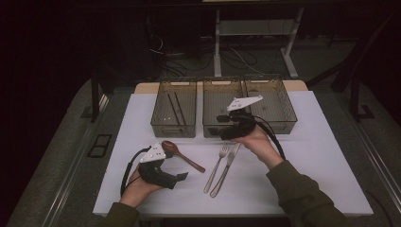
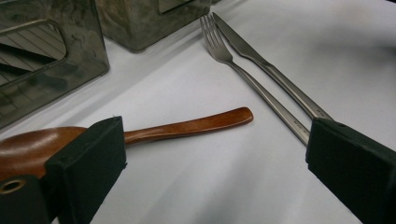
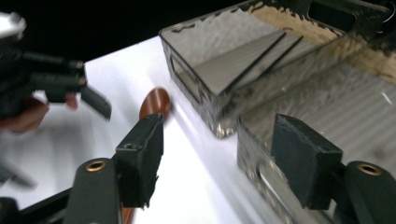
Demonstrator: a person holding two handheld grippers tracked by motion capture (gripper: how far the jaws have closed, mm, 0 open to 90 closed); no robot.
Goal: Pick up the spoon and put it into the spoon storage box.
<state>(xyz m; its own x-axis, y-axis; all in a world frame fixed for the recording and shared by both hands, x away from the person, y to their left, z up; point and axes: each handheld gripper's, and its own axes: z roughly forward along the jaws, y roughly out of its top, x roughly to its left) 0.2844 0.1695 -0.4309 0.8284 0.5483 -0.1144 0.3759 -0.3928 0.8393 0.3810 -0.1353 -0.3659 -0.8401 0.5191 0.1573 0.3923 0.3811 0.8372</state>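
Lying on the white table (image 1: pixel 302 156) beside the wide-open, empty left gripper (image 1: pixel 182 176), light, stiff, smooth reddish-brown wooden spoon (image 2: pixel 187 126): best pinched mid-handle; right gripper (image 1: pixel 222 134) open, empty, near the smoky bins (image 1: pixel 173 109).

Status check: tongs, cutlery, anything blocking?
Left tongs open, empty, low by the wooden spoon. Right tongs open, empty, at the middle bin. Fork and knife lie side by side on the table. Nothing blocking.
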